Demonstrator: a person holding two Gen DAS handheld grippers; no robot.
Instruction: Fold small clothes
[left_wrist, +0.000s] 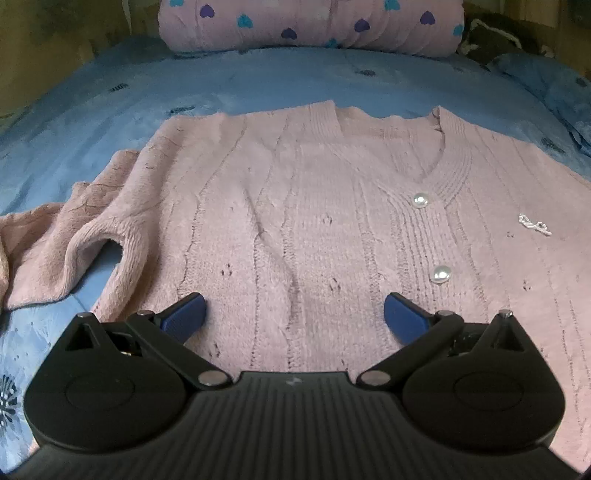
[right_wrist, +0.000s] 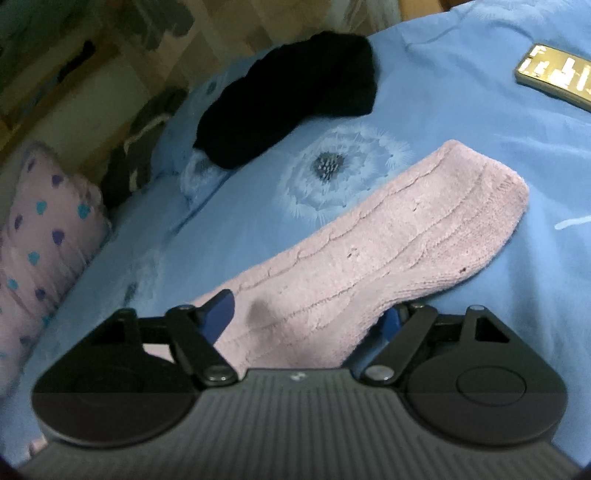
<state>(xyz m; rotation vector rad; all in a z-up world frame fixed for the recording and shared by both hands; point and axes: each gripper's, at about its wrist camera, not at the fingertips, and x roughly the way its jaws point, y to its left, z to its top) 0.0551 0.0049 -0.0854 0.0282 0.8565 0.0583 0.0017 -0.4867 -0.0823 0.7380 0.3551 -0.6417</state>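
A pink knitted cardigan lies flat, front up, on the blue bedsheet, with two pearl buttons down its front. One sleeve lies crumpled to the left. My left gripper hovers open over the cardigan's lower body, nothing between its blue fingers. In the right wrist view the other pink sleeve stretches out across the sheet. My right gripper straddles its near end. The left pad sits at the sleeve's edge and the right pad is mostly hidden under the fabric. The jaws stand fairly wide, without a clear pinch.
A pink pillow with heart prints lies at the head of the bed, also seen as the pillow on the left. A black garment lies bunched beyond the sleeve. A flat gold-coloured object rests at the far right.
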